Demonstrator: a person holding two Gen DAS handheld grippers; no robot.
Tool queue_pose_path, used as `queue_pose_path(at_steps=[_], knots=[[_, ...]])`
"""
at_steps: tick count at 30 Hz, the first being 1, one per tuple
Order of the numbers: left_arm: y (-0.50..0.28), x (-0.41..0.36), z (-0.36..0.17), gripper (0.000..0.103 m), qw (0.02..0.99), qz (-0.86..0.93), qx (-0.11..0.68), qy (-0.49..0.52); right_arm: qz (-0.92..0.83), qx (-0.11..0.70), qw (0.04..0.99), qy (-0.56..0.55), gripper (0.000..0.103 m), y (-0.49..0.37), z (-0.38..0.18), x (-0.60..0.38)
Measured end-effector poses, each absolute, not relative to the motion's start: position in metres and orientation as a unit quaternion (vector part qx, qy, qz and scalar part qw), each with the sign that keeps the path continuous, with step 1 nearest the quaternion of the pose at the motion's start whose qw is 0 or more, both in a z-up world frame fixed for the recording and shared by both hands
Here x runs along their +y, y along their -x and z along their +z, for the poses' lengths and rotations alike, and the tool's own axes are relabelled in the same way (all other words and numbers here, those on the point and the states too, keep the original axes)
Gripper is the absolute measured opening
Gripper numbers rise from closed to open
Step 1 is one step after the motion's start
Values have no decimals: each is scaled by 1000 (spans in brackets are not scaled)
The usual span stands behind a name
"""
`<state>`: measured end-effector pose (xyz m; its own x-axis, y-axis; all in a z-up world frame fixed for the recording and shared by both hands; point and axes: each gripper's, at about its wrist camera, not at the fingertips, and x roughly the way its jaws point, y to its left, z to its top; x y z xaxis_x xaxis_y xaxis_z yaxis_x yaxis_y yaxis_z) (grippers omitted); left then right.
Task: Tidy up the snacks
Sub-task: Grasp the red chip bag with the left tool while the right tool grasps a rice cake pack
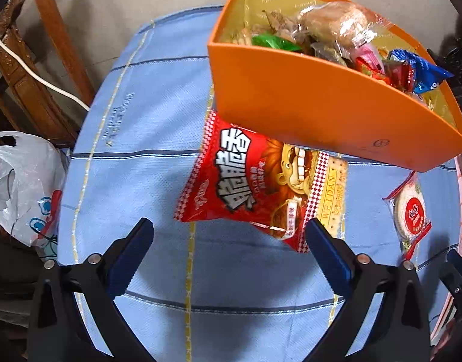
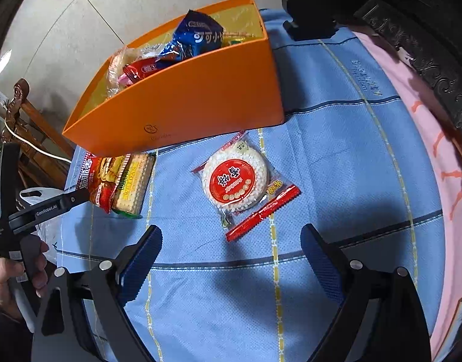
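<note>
Both grippers hung with fingers apart and nothing between them above the blue cloth (image 1: 146, 126). The left gripper (image 1: 229, 235) faced the red packet (image 1: 240, 187), lying atop a cracker pack (image 1: 333, 193) below the orange box (image 1: 321, 105) at upper right. The right gripper (image 2: 231, 241) faced the round cake (image 2: 235, 181) at frame centre. A sound pick would likely pinch a wrapper's edge, lifting clear of the box wall before dropping it inside.

Round rice cracker pack (image 2: 235, 182) beside orange box (image 2: 182, 105) — fingers (image 2: 142, 259) apart.
</note>
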<state>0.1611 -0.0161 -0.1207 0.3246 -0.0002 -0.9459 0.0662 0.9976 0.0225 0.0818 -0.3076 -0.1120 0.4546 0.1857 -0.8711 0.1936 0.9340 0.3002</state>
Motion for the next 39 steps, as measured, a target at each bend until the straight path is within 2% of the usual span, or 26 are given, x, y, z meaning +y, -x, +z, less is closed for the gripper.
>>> queue_pose_path(at_steps=[10,11,12,13,17,25,27,28,29,30,34,39], knots=[[-192,-40,-153,98,797,-46,602,-37,5,544,819,-180,93,-100,-131,-302],[-193,-38,-156,96,797,-48,601,-34,5,545,819,-179,93,-101,-132,-302],[-192,-34,-157,79,798,-52,600,-30,6,546,819,-178,93,-102,-134,-303],[-191,-29,-156,73,799,-57,598,-28,6,546,819,-178,93,-103,-134,-303],[-180,-3,-155,72,793,-62,605,-14,2,547,821,-166,93,-108,-137,-305],[-155,43,-150,72,790,-50,611,4,3,565,823,-58,93,-119,-153,-294],[-156,44,-151,72,787,-50,614,12,11,564,825,-39,89,-124,-156,-289],[-157,42,-151,72,788,-52,614,12,14,565,825,-30,84,-127,-158,-286],[-158,40,-151,72,788,-55,614,10,15,568,823,-23,74,-129,-161,-284],[-158,37,-151,72,787,-57,614,9,14,574,818,-12,71,-134,-165,-281],[-162,22,-145,72,789,-70,611,5,21,570,821,-12,45,-137,-160,-278],[-167,20,-138,72,794,-80,603,-1,38,556,829,-49,39,-118,-142,-282]])
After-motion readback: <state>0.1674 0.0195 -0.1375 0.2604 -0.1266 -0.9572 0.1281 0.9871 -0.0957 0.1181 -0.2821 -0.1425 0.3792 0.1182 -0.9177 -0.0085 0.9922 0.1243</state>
